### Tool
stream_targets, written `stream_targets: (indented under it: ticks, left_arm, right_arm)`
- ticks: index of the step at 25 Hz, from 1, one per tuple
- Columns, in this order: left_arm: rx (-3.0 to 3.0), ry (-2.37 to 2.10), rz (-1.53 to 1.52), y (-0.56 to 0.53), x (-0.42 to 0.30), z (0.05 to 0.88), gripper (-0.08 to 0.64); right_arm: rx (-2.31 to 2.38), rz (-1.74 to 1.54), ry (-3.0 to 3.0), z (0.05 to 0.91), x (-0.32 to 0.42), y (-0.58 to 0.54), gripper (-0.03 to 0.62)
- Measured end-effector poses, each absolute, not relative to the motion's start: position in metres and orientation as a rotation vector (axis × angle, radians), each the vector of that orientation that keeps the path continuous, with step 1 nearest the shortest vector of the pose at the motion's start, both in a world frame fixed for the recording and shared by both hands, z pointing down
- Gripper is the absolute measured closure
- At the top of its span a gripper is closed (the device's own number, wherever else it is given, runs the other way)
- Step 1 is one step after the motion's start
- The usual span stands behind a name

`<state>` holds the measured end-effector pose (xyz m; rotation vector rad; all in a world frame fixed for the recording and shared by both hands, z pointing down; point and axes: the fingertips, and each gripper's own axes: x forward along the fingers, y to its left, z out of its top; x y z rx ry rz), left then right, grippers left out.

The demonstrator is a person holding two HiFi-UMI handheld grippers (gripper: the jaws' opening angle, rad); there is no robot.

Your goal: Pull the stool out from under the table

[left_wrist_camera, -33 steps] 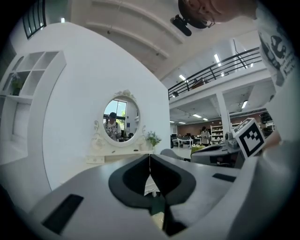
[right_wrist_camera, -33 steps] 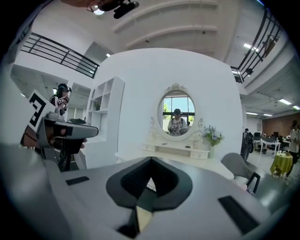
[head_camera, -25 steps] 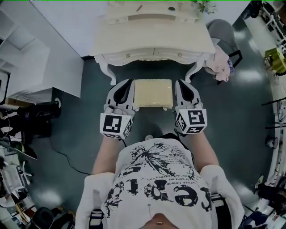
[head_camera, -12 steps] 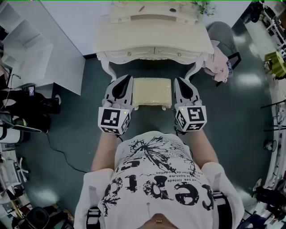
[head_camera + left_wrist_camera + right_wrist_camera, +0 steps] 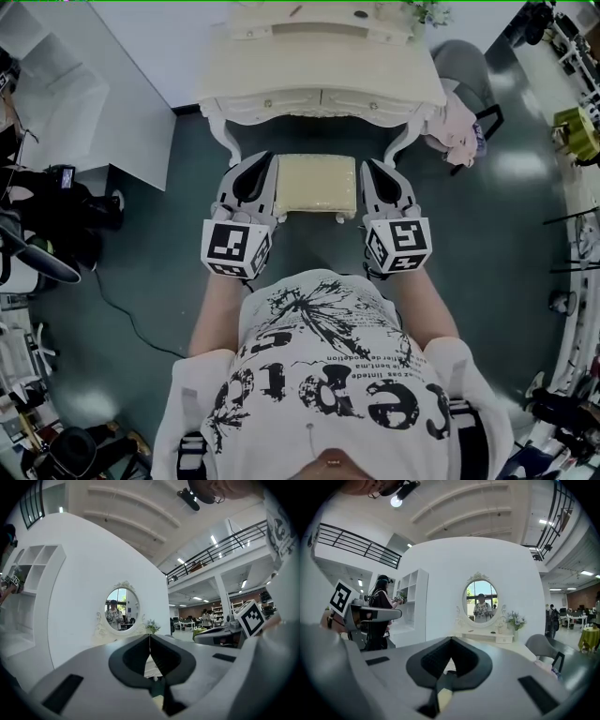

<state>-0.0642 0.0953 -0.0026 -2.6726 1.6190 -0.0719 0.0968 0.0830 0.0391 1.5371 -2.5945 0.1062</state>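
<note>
Stool (image 5: 317,185) standing just clear of the table (image 5: 319,80), its far edge close to the table's front. The left gripper (image 5: 269,157) and right gripper (image 5: 366,164) flank its two sides, each with jaws closed tip to tip on nothing. The hold looks to be only a sideways squeeze. Uneven pressure could let the stool slip free, twist, or knock a table leg (image 5: 223,148).

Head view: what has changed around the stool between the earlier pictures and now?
Little. The whole scene sits slightly higher in the picture, so the camera shifted; the stool shows no clear move against the table. The left gripper and right gripper stay shut, flanking it.
</note>
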Motion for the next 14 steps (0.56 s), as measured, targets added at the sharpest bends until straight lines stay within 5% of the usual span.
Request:
stream_targets:
  ticks: [14]
  left_arm:
    - [-2.667,1.626,-0.1,0.097,-0.064,0.005,0.54]
  right_arm:
    - [1.597,0.095,-2.528,0.049,0.1,0.083,0.575]
